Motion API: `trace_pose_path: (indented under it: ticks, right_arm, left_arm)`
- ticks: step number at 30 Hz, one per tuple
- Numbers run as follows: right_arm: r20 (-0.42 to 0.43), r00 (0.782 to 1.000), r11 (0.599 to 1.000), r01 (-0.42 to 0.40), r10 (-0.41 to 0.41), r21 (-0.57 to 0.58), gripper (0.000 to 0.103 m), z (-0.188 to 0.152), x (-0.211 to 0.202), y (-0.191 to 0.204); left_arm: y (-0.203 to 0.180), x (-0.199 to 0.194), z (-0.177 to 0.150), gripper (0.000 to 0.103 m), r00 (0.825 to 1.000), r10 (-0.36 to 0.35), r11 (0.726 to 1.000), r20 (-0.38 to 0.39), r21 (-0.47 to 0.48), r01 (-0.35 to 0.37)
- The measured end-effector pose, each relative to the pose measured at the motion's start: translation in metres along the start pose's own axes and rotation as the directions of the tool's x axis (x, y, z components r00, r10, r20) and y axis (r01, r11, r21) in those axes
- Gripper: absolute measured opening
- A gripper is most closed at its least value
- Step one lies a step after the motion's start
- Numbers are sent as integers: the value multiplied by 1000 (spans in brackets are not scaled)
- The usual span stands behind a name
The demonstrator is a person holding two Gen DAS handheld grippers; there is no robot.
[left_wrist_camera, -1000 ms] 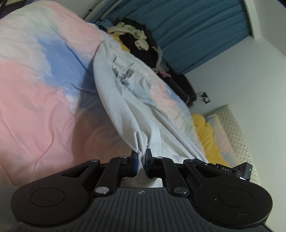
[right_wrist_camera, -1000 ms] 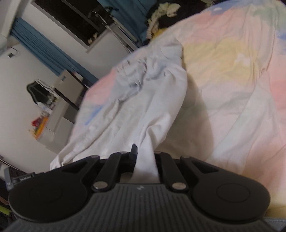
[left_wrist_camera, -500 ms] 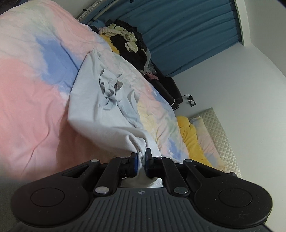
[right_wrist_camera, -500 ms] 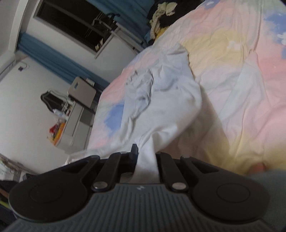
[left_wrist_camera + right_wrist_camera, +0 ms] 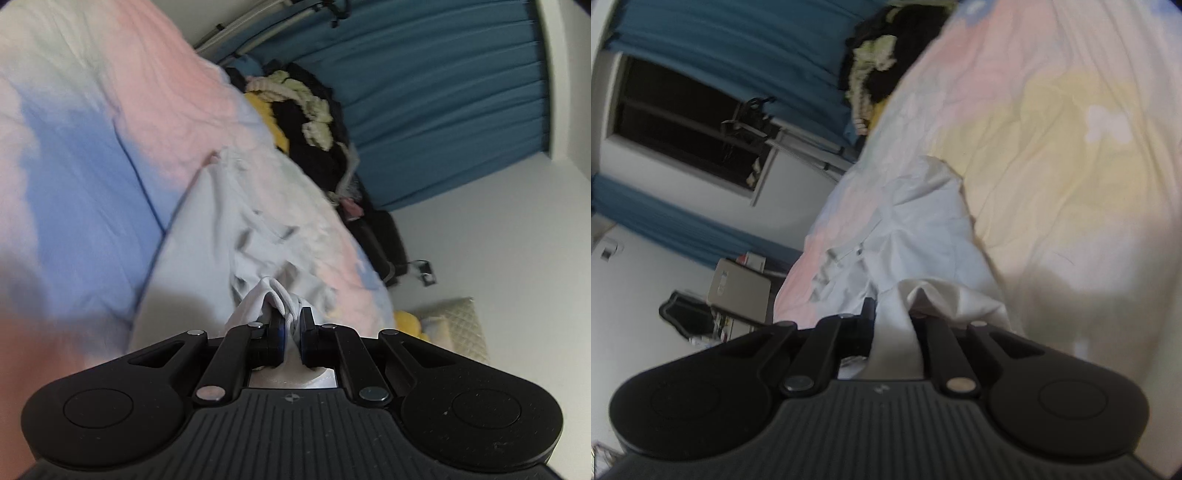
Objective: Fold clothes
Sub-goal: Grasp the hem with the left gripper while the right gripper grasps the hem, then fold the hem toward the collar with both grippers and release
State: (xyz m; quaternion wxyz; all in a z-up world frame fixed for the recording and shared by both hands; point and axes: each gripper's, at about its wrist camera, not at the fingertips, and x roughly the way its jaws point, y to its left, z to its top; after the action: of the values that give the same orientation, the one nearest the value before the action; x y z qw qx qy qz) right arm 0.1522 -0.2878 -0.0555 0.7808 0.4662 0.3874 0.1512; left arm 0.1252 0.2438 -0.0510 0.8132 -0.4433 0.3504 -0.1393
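Blue curtains (image 5: 436,103), dark window (image 5: 683,122), bed (image 5: 1071,155).

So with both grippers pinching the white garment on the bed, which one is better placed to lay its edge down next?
Neither clearly; probably both together. The left gripper and the right gripper are each shut on the white garment, which trails ahead over the pastel duvet.

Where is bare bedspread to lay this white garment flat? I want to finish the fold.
Free: the yellow patch right of the white garment, and the blue patch on its other side. Crowded: the clothes pile by the curtain.
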Motion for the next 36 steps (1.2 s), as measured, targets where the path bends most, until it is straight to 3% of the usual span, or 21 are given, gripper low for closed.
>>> trace_pose_path:
  ticks: [7, 12, 14, 15, 16, 17, 18, 19, 21, 22, 25, 28, 32, 36]
  right_arm:
    - [-48, 999, 999, 20, -18, 44, 10, 30, 52, -49]
    - [-77, 997, 998, 25, -20, 64, 10, 31, 69, -65]
    - [-84, 996, 997, 10, -4, 71, 16, 31, 67, -65]
    - [-80, 997, 997, -11, 17, 72, 28, 30, 63, -63]
    - [-74, 996, 997, -34, 39, 72, 46, 29, 59, -61]
    - [-69, 996, 996, -56, 61, 72, 55, 28, 55, -59]
    - [-63, 995, 994, -79, 83, 72, 70, 28, 51, -57]
    - [-58, 993, 992, -101, 105, 72, 76, 27, 47, -55]
    - [-45, 989, 990, -139, 140, 36, 79, 25, 26, -43]
    - [-41, 987, 988, -152, 153, 17, 79, 22, 19, -38]
    - [9, 995, 992, -99, 100, -73, 79, 7, 7, -27]
    - [66, 997, 986, -36, 47, -161, 79, -8, -4, -16]
    - [148, 989, 961, 56, -16, -270, 77, -29, -19, -1]
    - [235, 969, 917, 154, -69, -367, 61, -50, -34, 13]
  left_arm:
    - [50, 72, 20, 9, 996, 81, 997, -47, -6, -82]
    - [53, 86, 21, 10, 995, 89, 994, -49, 60, -86]
    - [51, 85, 21, 10, 995, 89, 993, -44, 87, -85]
    - [50, 84, 20, 11, 995, 88, 991, -41, 102, -83]
    - [49, 82, 20, 12, 995, 88, 990, -38, 113, -83]
    - [47, 80, 19, 13, 995, 90, 989, -37, 124, -84]
    - [44, 78, 18, 20, 995, 91, 987, -39, 139, -85]
    - [41, 75, 17, 37, 996, 86, 984, -37, 161, -79]
    - [31, 66, 12, 59, 997, 81, 973, -9, 218, -77]
    - [25, 59, 9, 68, 995, 94, 963, 20, 252, -96]
    - [9, 36, -1, 79, 988, 121, 927, 92, 345, -146]
    - [-14, 16, -21, 81, 975, 157, 879, 155, 428, -209]
    - [-49, 1, -64, 86, 950, 177, 787, 257, 543, -294]
    - [-73, 10, -110, 86, 939, 184, 715, 291, 616, -331]
